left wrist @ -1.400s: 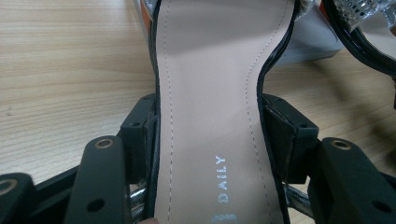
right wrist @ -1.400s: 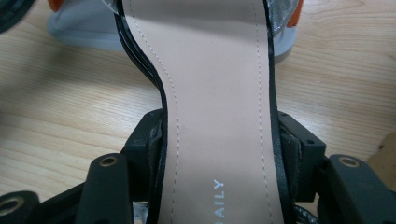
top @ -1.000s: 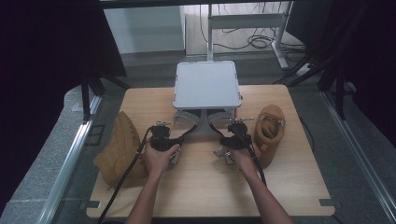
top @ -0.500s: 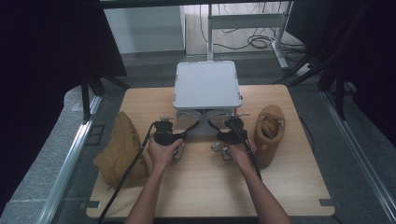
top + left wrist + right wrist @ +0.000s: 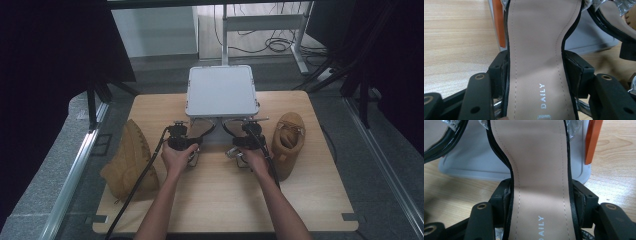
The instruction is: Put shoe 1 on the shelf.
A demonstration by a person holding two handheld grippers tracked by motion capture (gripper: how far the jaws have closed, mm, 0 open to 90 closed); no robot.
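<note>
Each of my grippers holds a black sandal with a beige insole. In the left gripper view the left sandal [image 5: 536, 50] runs up between the jaws, and my left gripper [image 5: 535, 67] is shut on its narrow waist. My right gripper [image 5: 541, 192] grips the right sandal [image 5: 536, 170] the same way. From the high view, the left gripper [image 5: 192, 136] and right gripper [image 5: 241, 134] sit side by side at mid-table. The left sandal [image 5: 204, 127] and right sandal [image 5: 234, 126] point their toes at the front edge of a grey flat box [image 5: 222, 91].
A tan boot [image 5: 127, 162] lies on its side at the table's left edge. A second tan boot [image 5: 289, 140] stands at the right, close to my right hand. The box has an orange latch [image 5: 592, 140] on its side. Bare wood spreads at the table's front.
Both hands have carried their sandals away from the person toward the grey box. The toes now lie at its front edge. Neither grip has changed.
</note>
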